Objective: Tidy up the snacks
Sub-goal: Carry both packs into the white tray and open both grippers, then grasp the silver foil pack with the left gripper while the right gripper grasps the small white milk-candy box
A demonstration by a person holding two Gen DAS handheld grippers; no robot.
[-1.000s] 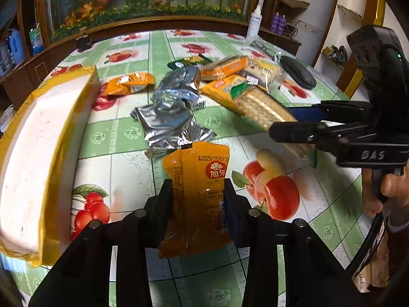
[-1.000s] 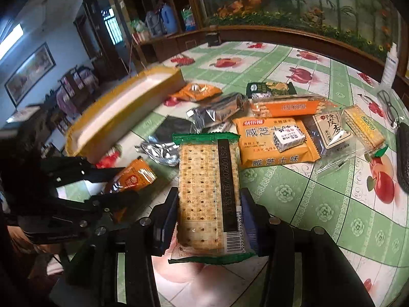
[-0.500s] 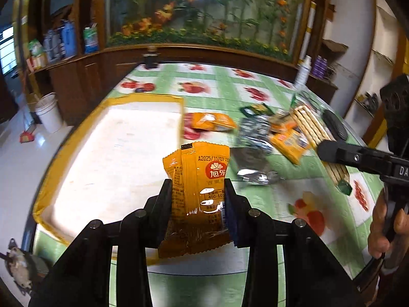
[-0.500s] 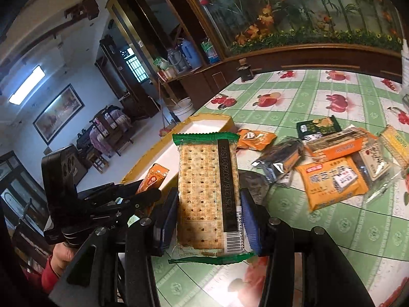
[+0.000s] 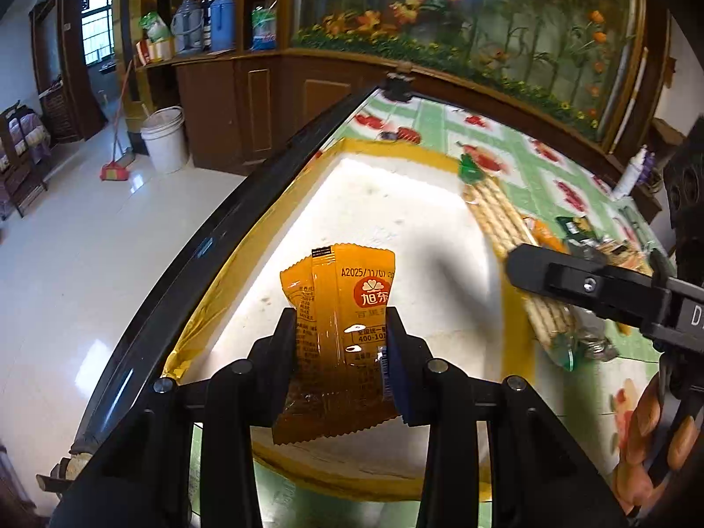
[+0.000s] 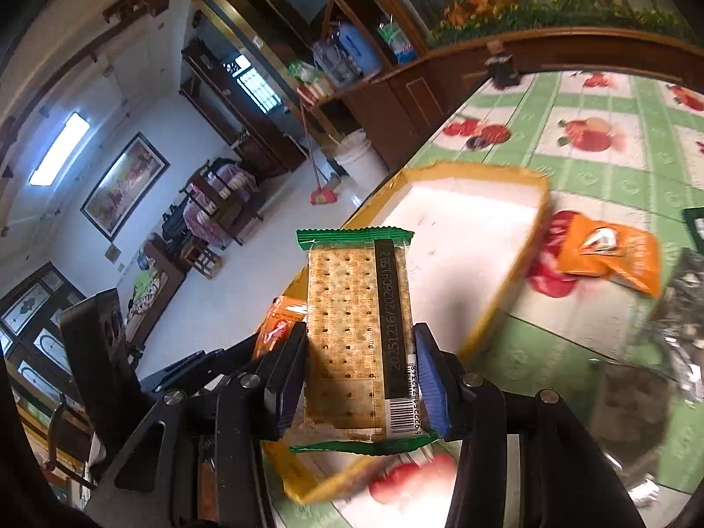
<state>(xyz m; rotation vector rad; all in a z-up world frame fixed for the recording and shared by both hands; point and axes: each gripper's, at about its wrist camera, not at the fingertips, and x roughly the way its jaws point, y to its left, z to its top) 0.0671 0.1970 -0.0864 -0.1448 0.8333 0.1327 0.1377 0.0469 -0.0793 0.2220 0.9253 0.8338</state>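
Note:
My left gripper (image 5: 341, 352) is shut on an orange snack sachet (image 5: 341, 308) and holds it upright over the white inside of a yellow-rimmed tray (image 5: 387, 220). The right gripper (image 6: 361, 369) is shut on a clear cracker pack with green ends (image 6: 358, 330), above the near left part of the same tray (image 6: 462, 220). In the left wrist view the cracker pack (image 5: 519, 259) and the right gripper (image 5: 589, 286) reach in from the right over the tray's right rim. The left gripper and its sachet (image 6: 279, 325) show at the lower left of the right wrist view.
More snacks lie on the fruit-print tablecloth (image 6: 594, 167) right of the tray: an orange packet (image 6: 616, 255), silver foil packs (image 6: 677, 308) and others (image 5: 585, 237). The table's dark edge (image 5: 211, 246) runs just left of the tray, with tiled floor, a bucket (image 5: 163, 138) and broom beyond.
Both grippers swung left from the snack pile to over the tray, each still holding its snack. The left view turned toward the table's edge and floor.

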